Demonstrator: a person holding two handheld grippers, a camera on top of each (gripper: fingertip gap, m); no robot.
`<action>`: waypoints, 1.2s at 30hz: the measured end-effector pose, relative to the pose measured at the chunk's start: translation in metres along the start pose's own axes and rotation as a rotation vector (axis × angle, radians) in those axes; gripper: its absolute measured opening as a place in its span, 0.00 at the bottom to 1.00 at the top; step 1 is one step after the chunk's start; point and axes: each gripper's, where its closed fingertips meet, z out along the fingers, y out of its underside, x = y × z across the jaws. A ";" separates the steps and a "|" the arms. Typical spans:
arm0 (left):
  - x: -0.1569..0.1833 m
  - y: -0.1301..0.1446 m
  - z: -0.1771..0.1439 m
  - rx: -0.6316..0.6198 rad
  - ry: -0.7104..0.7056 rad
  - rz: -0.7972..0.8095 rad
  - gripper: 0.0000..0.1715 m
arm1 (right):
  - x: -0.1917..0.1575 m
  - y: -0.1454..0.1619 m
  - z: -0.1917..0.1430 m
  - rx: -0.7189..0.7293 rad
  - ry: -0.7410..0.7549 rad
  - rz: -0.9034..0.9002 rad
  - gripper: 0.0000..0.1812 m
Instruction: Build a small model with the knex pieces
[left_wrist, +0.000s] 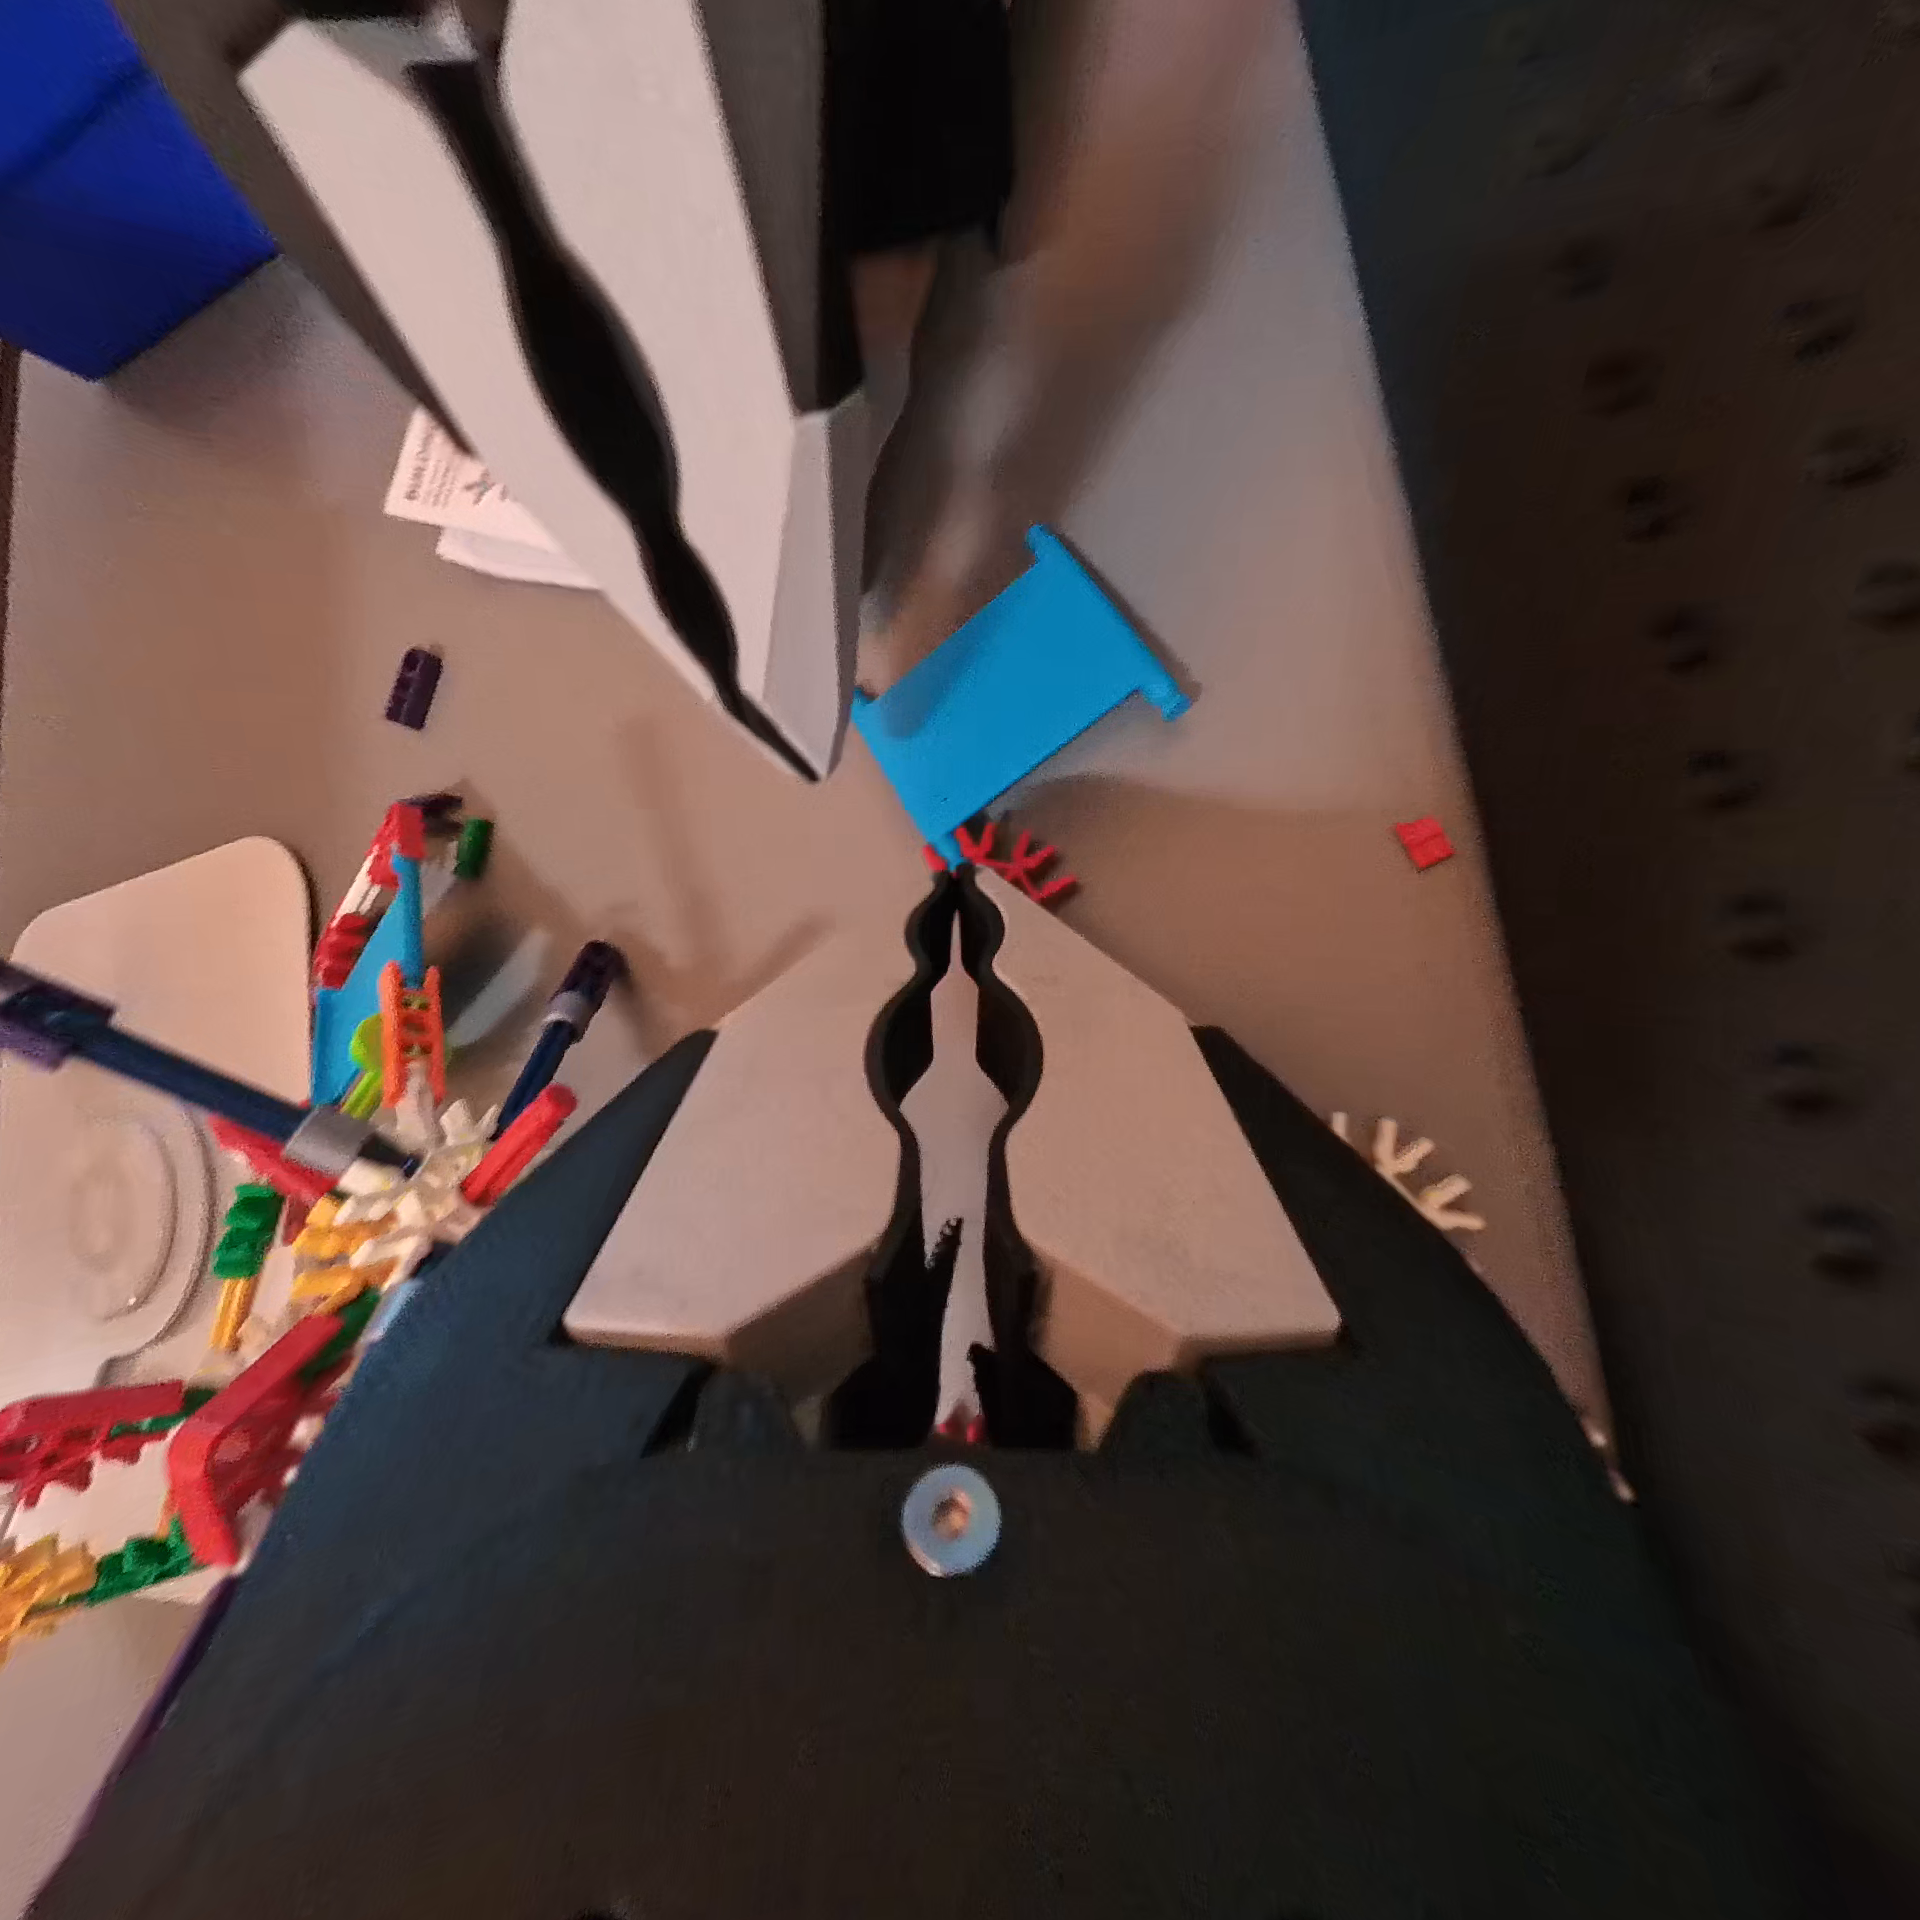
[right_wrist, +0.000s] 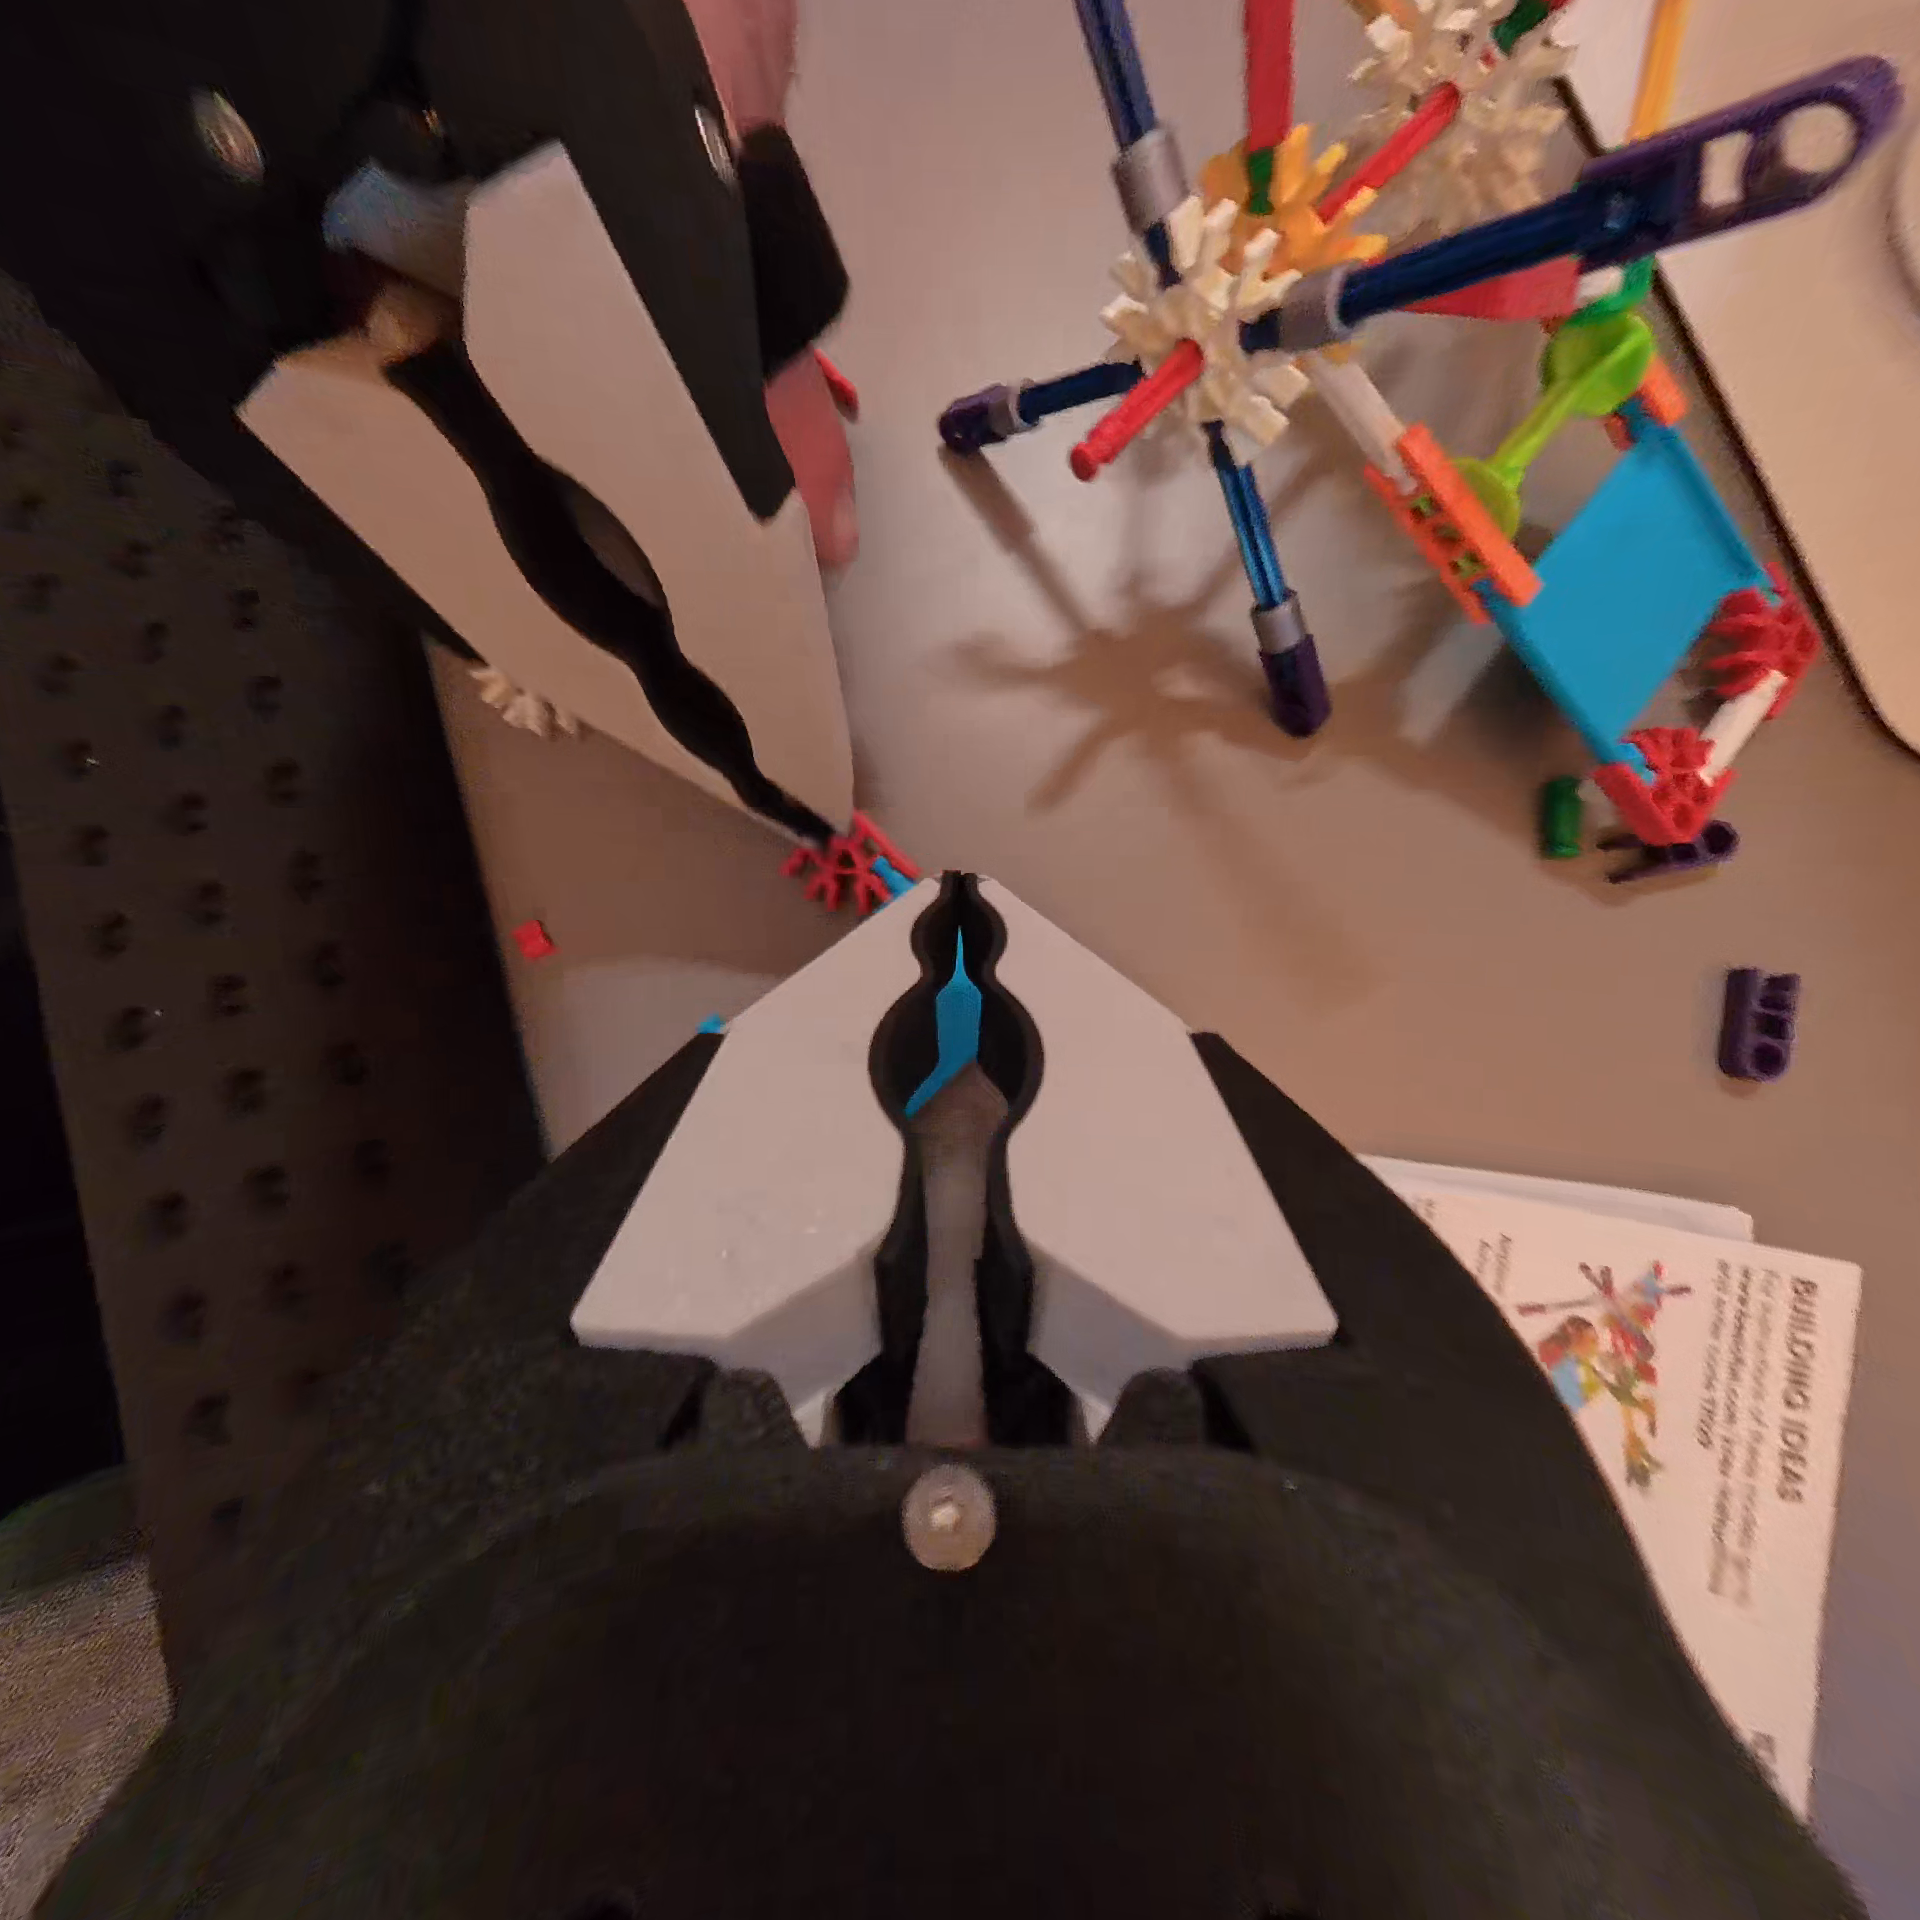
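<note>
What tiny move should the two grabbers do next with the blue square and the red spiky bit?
Probably press them gently together: the left gripper pinches the red connector, the right gripper clamps the blue panel, already touching.

A: Left claw colours?
B: Pale grey fingers, black wavy pads, black body. Right claw same: grey w/ black.
A: The panel?
B: Sky-blue panel, red snowflake connector at its corner. Small red square piece on the tan table.
A: The model?
B: Multi-col: cream-white snowflake hubs, navy rods w/ silver + purple ends, red rods, yellow hub, lime spool, orange strip, blue panel, red corner pcs.
A: Strays?
B: Purple block, green bit, white printed leaflet w/ coloured pics. Dark dotted fabric beside table.
</note>
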 end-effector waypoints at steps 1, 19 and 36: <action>-0.003 0.001 -0.002 0.002 -0.009 -0.002 0.00 | 0.001 0.002 0.000 -0.002 0.008 -0.006 0.00; 0.023 0.061 -0.042 -0.240 0.141 0.013 0.15 | -0.024 0.031 0.012 -0.201 0.089 -0.145 0.23; 0.007 0.108 -0.063 -0.348 0.108 -0.098 0.12 | -0.040 0.013 0.025 -0.112 0.047 -0.208 0.21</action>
